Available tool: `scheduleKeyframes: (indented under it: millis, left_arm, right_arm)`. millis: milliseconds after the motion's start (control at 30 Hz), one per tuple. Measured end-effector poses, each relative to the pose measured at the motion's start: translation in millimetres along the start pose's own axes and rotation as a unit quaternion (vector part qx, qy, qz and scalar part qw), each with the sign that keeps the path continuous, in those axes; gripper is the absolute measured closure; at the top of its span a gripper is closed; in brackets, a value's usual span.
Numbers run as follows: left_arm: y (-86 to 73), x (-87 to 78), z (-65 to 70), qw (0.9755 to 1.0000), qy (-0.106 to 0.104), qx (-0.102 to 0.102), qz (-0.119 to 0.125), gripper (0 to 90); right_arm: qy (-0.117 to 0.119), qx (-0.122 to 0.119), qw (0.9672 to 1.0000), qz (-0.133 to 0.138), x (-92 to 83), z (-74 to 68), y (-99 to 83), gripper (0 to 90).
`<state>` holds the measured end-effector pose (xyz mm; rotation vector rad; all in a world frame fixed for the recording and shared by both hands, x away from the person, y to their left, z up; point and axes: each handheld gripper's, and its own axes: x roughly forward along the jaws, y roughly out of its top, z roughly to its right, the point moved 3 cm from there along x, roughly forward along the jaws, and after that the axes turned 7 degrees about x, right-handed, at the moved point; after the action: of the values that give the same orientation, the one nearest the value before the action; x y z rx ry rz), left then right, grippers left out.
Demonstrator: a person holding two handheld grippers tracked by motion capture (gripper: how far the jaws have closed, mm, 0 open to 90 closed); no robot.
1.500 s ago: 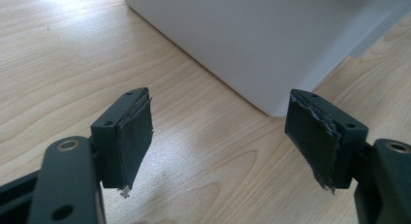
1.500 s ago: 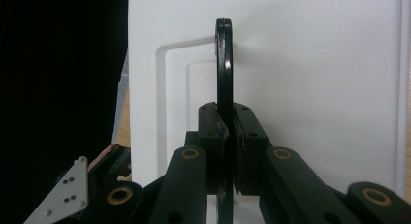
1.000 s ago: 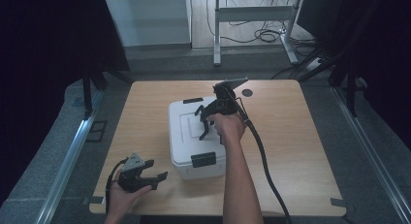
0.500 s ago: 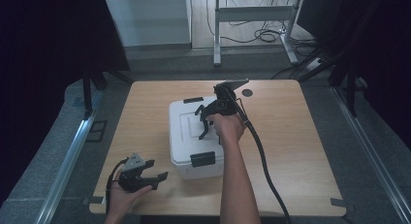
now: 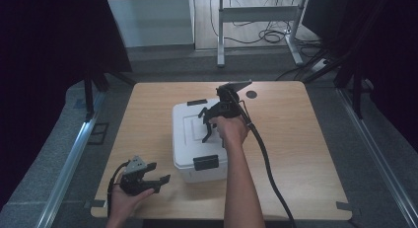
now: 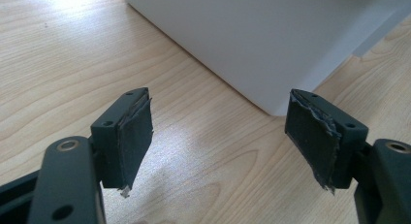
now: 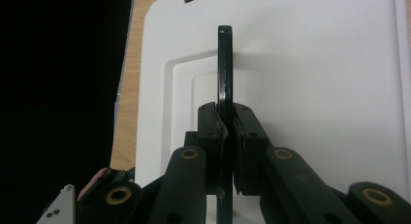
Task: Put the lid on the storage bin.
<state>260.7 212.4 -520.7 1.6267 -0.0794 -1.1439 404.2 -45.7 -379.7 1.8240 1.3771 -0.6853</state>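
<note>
Jaws of the right gripper [image 7: 225, 151] are clamped on a thin black handle [image 7: 224, 69] that stands upright on its edge over the lid of a white storage box [image 5: 190, 134], as the right gripper view shows. In the high view the right gripper [image 5: 211, 127] sits above the box's lid, held by the person's right hand [image 5: 231, 129], with its cable [image 5: 268, 169] trailing off the box's right side toward the near edge of the wooden table [image 5: 305, 154]. The box stands near the middle of the table, with one black latch [image 5: 205, 162] on its near side and another [image 5: 197, 102] on its far side. The left gripper [image 5: 155, 181] rests on the table to the near left of the box, close to its near left corner, in the person's left hand [image 5: 125, 198]. In the left gripper view its jaws stand wide apart with nothing between them, bare wood beneath and the box's white corner [image 6: 271, 54] just beyond the worn pads [image 6: 138, 132].
</note>
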Motion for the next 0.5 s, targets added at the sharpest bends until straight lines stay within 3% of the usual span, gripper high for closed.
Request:
scheduleKeyframes:
  millis: [233,500]
  left_arm:
    - [-0.2,-0.1,-0.5,1.0,0.0,-0.001,0.0,25.6]
    - [-0.4,1.1,-0.1,1.0,0.0,0.001,-0.002,25.6]
  right_arm:
    - [-0.008,0.0,1.0,-0.002,0.6,5.5,-0.8,83.6]
    - [0.005,0.001,1.0,-0.008,5.3,10.6,-1.8,83.4]
